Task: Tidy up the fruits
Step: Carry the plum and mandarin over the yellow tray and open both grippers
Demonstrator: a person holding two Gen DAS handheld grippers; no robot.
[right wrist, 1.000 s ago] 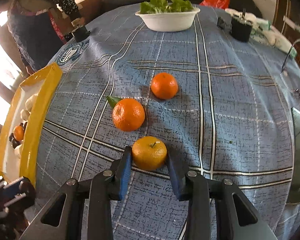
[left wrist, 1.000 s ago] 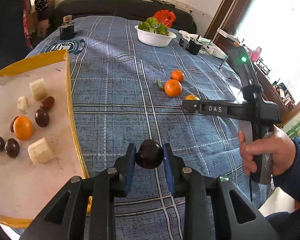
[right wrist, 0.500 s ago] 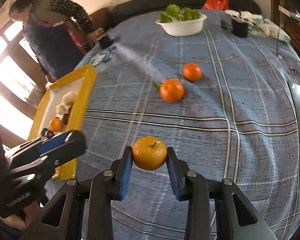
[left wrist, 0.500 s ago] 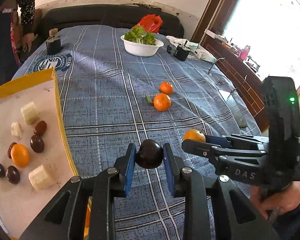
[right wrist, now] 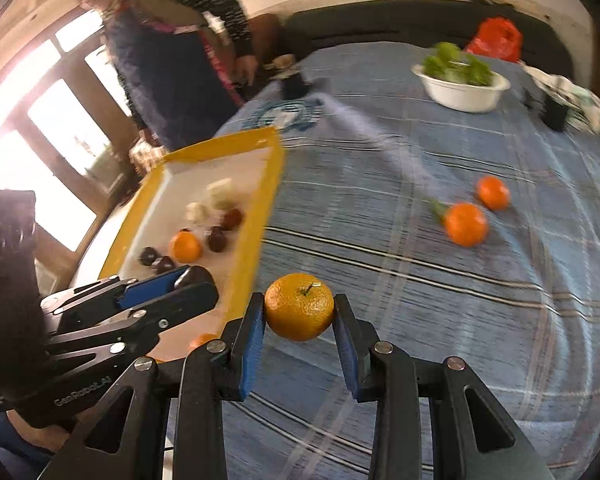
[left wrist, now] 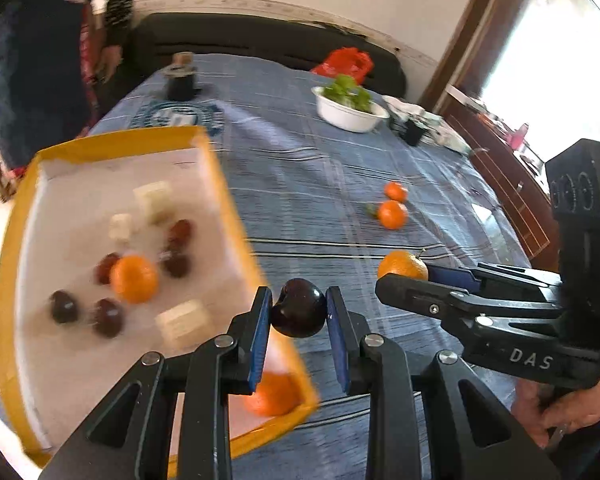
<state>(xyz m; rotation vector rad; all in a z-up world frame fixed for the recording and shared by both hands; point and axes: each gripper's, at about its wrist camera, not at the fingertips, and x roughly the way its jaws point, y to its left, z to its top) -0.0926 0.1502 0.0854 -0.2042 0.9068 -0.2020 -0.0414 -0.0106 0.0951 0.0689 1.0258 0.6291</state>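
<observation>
My left gripper is shut on a dark round plum, held in the air over the near right rim of the yellow tray. My right gripper is shut on an orange mandarin, lifted above the blue cloth just right of the tray. Each gripper shows in the other's view: the right one beside the left, the left one by the tray's near corner. The tray holds several dark plums, white chunks and a mandarin. Another mandarin lies in its near corner.
Two more mandarins lie on the blue checked cloth to the right. A white bowl of greens and a red bag sit at the far end. A person stands by the table's far left side.
Both grippers lifted and swung left toward the tray with their fruit still held. The mandarin left the cloth. The tray now sits closer under the left gripper.
</observation>
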